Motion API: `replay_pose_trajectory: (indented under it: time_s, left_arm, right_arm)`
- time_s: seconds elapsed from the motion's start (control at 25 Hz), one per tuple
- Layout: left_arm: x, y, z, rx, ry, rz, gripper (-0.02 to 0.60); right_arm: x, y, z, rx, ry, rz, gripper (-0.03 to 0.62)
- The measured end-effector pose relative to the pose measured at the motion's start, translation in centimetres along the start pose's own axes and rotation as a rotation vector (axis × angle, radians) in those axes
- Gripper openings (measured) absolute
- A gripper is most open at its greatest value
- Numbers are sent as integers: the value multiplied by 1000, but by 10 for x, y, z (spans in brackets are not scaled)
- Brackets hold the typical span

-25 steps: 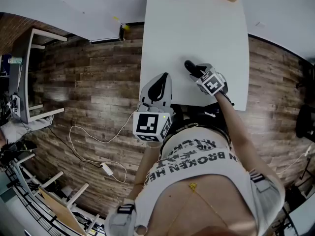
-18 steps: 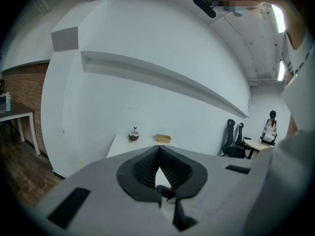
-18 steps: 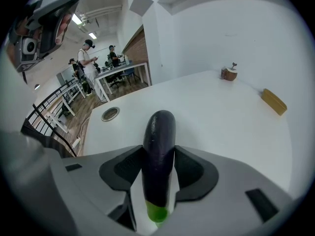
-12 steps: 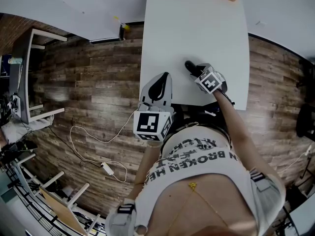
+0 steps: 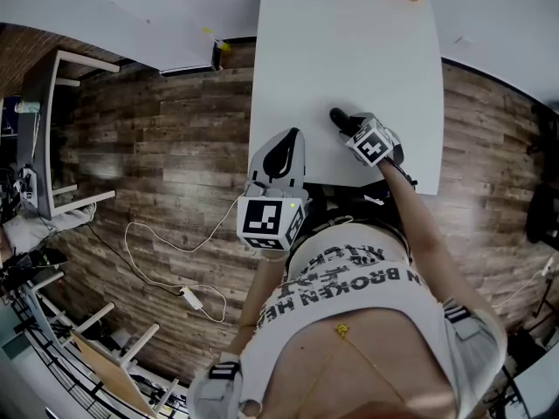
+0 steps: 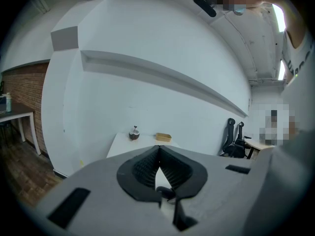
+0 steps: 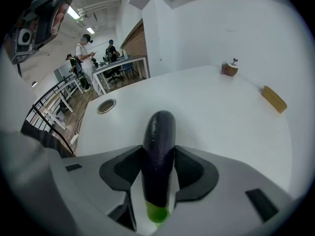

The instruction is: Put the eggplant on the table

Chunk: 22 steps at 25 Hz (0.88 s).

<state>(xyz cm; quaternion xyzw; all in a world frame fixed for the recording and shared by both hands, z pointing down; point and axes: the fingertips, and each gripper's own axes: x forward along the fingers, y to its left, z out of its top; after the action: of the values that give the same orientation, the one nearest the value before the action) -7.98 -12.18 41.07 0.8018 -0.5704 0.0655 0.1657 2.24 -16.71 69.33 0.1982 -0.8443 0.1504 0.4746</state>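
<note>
At the near edge of the table (image 5: pixel 349 51), the left gripper (image 5: pixel 286 142) hangs clenched on nothing. Just right of it and farther in, the right gripper (image 5: pixel 351 129) clamps the eggplant (image 7: pixel 158 146) lengthwise. Its green stem end sits back in the jaws and its dark tip juts far-left over the table. The set-down looks to lie straight below; whether the tip already touches, I cannot tell.

A dark wood-plank floor (image 5: pixel 157 147) is laid beneath the white counter (image 5: pixel 349 59). White walls (image 6: pixel 147 82) are joined by a brick section (image 6: pixel 24 97). A white cable (image 5: pixel 189 299) is trailed across the floor. Ceiling strip lights (image 7: pixel 74 13), a black railing (image 7: pixel 44 117), a far desk (image 7: pixel 120 65) and black office chairs (image 6: pixel 235 139) are visible.
</note>
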Motion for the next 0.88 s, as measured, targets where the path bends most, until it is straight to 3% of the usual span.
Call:
replay_pose_trajectory:
  time_s: [0.88]
  left_arm:
    - [-1,7,-1,0,1,11,-2]
  right_arm:
    - [1,1,0,1,4,4,198]
